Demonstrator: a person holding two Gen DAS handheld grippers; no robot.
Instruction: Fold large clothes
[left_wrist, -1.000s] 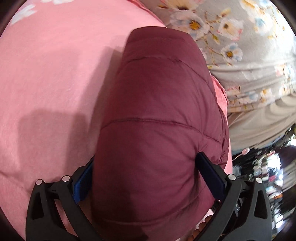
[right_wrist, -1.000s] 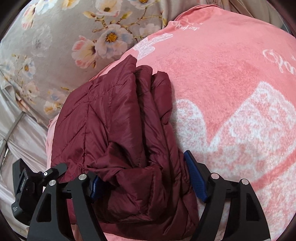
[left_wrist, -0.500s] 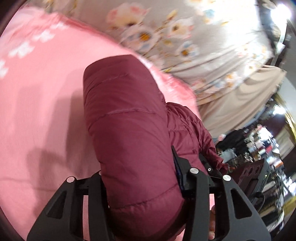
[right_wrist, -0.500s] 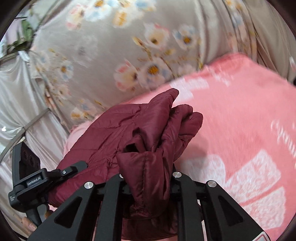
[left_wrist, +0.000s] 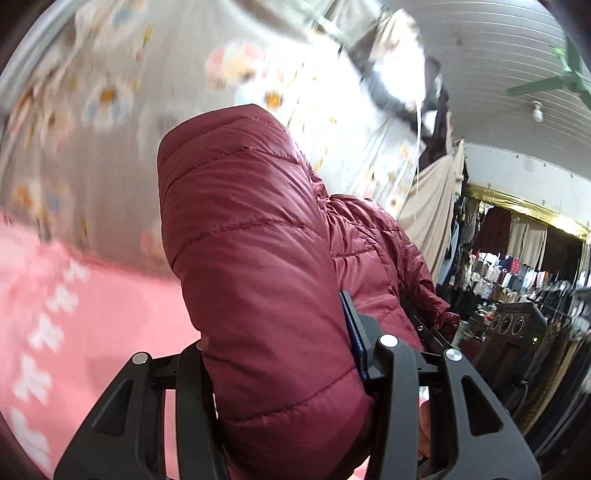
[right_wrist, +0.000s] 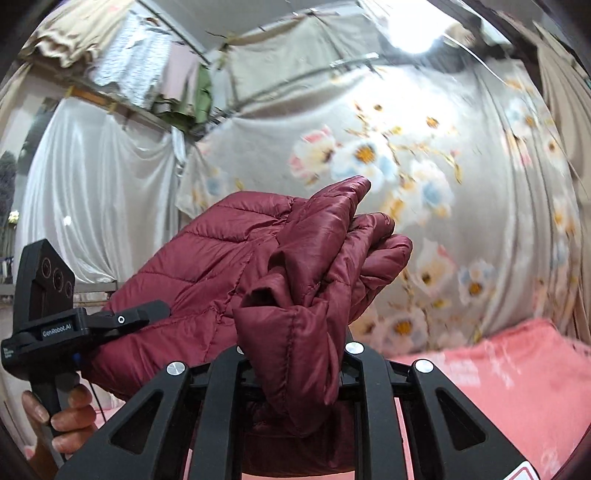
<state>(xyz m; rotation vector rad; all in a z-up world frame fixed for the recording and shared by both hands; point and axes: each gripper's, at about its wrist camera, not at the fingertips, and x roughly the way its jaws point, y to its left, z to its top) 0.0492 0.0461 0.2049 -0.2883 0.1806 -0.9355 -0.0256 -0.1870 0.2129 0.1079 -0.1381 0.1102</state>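
Puffer jacket (left_wrist: 258, 288), maroon, is held up over the pink blanket (left_wrist: 92, 314), pinched in both claws: left claw (left_wrist: 280, 354) round a fat fold, right claw (right_wrist: 295, 354) nearly closed on bunched fabric. Best kept level so it's hung straight.

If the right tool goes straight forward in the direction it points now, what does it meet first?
The right tool is shut on the maroon quilted jacket, which bulges ahead of it. Beyond the jacket, the first thing in line is probably the hanging floral sheet; its depth is unclear.
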